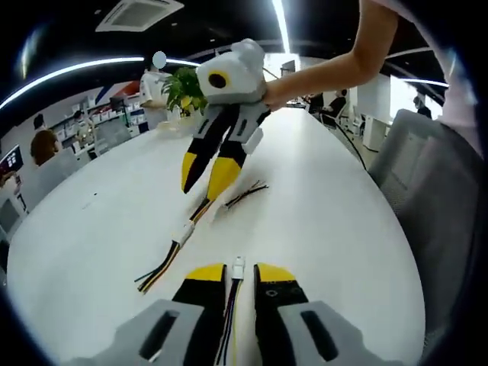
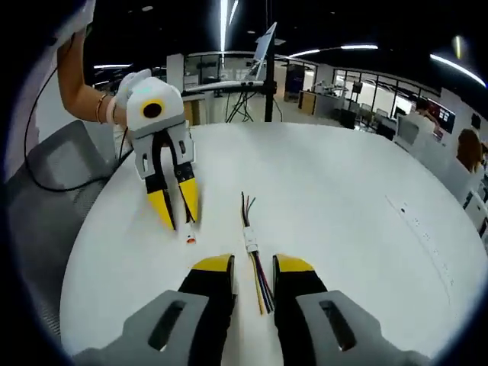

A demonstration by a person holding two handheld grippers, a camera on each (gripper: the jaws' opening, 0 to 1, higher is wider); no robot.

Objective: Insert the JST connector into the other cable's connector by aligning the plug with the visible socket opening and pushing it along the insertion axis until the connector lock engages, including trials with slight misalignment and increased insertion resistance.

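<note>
My left gripper [image 1: 239, 273] stands low over the white table [image 1: 328, 229]. Its jaws are a little apart, with table showing beside a thin cable that runs between them. That cable's small white JST connector [image 1: 239, 266] sits just past the tips. From the right gripper view, the left gripper [image 2: 176, 215] is tipped down with the connector [image 2: 190, 239] just beyond it. My right gripper [image 2: 252, 264] is open, and the second cable [image 2: 259, 288] lies on the table between its jaws. Its white connector [image 2: 250, 244] lies ahead of the tips. The right gripper [image 1: 205, 177] hangs over that cable's connector [image 1: 185, 232].
A person's arm [image 1: 335, 65] reaches in, holding the right gripper. Grey office chairs [image 1: 438, 191] stand along the table's edge. A potted plant [image 1: 183, 90] sits at the far end. Loose wire ends [image 1: 245, 194] lie by the right gripper's tips. A tripod [image 2: 267, 76] stands beyond the table.
</note>
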